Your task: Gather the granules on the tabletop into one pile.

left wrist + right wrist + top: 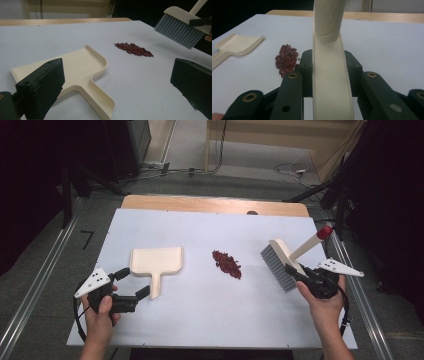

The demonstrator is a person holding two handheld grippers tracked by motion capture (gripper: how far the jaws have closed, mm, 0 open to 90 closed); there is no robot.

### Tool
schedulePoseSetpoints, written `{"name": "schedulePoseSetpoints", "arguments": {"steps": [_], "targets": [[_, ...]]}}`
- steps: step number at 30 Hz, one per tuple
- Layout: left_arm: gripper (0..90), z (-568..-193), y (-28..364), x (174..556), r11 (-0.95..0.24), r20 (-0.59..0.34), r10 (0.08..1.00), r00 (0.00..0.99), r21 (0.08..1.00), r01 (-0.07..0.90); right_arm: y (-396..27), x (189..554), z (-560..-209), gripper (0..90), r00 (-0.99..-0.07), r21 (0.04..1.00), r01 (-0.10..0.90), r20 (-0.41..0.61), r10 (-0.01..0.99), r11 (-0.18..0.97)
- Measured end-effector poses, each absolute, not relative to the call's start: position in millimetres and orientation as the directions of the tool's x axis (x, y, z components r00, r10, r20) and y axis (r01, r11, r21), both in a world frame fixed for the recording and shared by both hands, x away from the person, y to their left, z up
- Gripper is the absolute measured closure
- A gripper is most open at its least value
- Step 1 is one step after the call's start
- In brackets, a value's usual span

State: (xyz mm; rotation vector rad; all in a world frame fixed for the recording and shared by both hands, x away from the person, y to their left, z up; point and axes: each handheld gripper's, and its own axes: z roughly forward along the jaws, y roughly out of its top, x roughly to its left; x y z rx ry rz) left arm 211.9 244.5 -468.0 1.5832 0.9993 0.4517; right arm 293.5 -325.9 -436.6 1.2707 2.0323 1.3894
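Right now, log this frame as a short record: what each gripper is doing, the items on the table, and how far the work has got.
left gripper: open, jaws either side of the dustpan handle, not clamped
right gripper: shut on the brush
brush: held above the table, bristles pointing toward the beans
dustpan: flat on the white table, left of the beans
beans: small red pile at mid-table, apart from both tools
progress: sweeping not yet begun

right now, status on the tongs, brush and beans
Right tongs shut on brush, raised off the table. Left tongs open, straddling dustpan handle, not gripping. Beans piled between pan and brush, nothing in the way.
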Motion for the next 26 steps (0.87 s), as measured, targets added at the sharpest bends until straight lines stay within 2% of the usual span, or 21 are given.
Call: {"name": "schedulePoseSetpoints", "arguments": {"steps": [10, 26], "targets": [[0.0, -471.5, 249.0, 210.9, 0.034, -0.227, 0.809, 0.543, 0.939, 0.341, -359.5, 286.0, -448.2, 65.7, -0.498, 0.862, 0.496, 0.18, 0.848, 0.108], [0.0, -474.7, 246.9, 216.5, 0.054, -0.25, 0.805, 0.538, 0.934, 0.353, -360.5, 290.8, -453.6, 65.6, -0.501, 0.855, 0.509, 0.202, 0.842, 0.098]]}}
